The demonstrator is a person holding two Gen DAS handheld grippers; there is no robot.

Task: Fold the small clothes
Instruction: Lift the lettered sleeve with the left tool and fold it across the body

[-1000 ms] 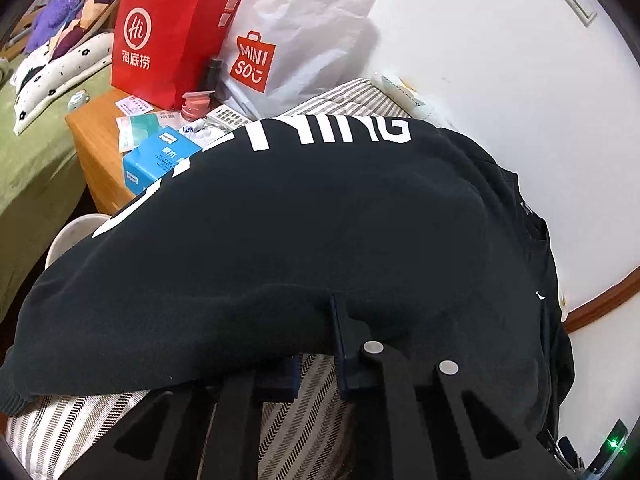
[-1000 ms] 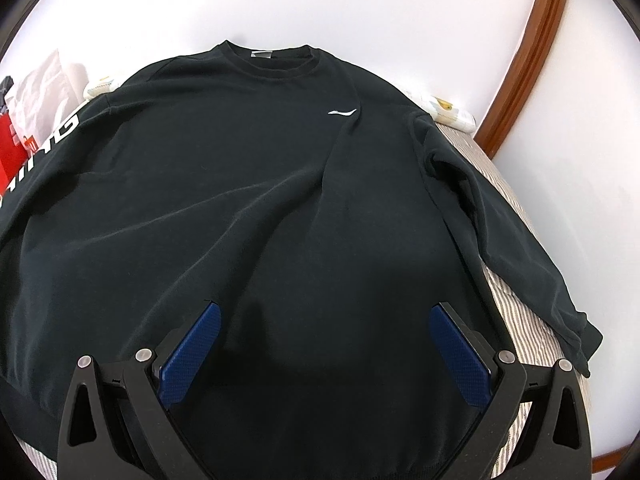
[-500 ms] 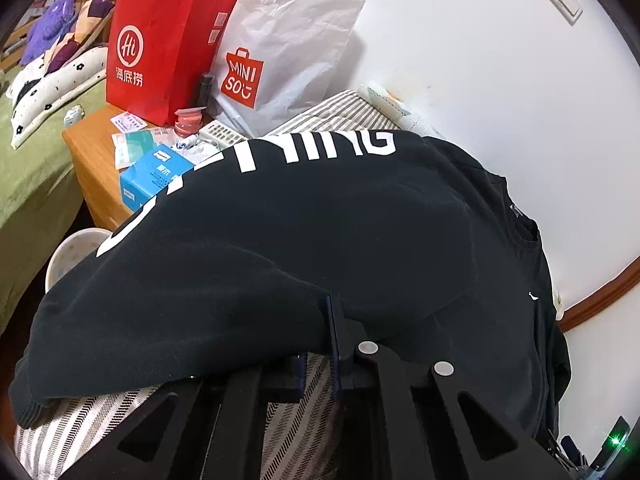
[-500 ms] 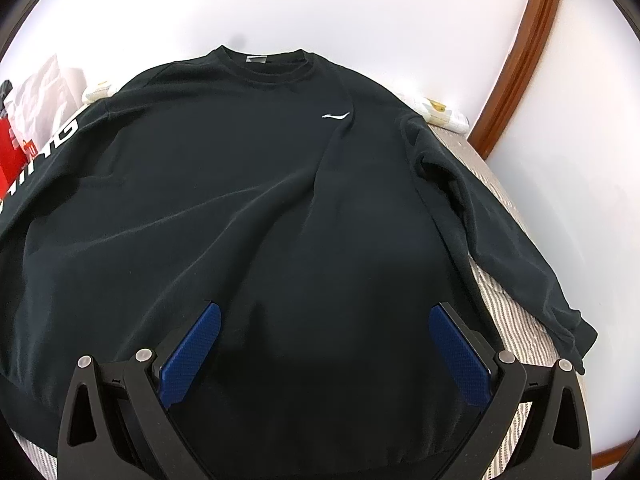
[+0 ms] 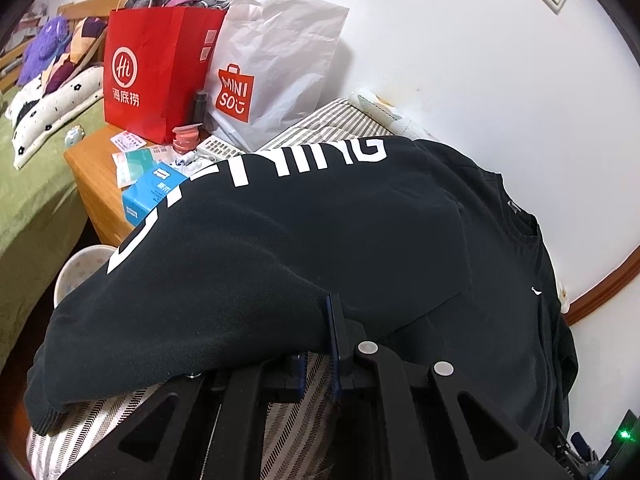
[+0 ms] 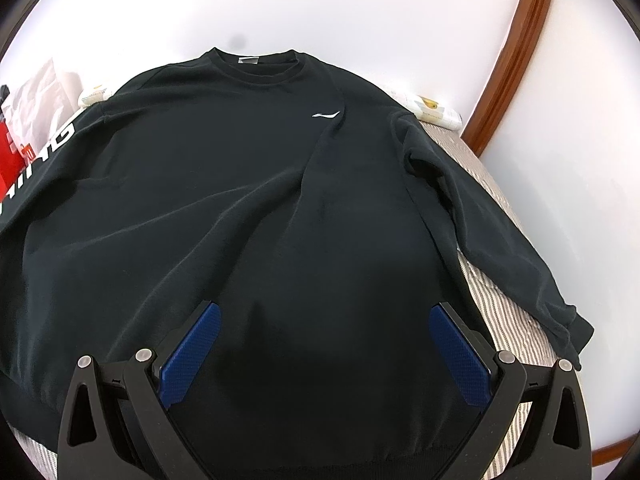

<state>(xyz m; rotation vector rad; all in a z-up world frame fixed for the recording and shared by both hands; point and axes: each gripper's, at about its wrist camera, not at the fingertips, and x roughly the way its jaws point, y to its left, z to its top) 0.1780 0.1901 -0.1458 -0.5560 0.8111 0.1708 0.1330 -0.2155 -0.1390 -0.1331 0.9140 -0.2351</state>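
Left wrist view: left tool (image 5: 320,344) is pinched tight on the black sweatshirt (image 5: 320,248) at its near edge; the lettered sleeve (image 5: 224,200) drapes left toward the table (image 5: 92,168). Risk: pulled w/ so thin a bite, fabric slips out, or the sleeve sweeps the blue box (image 5: 150,196). Right wrist view: right tool (image 6: 324,344) gapes wide, holding nothing, over the sweatshirt spread flat on the striped bed (image 6: 504,304); far-right sleeve (image 6: 500,240) may bunch.
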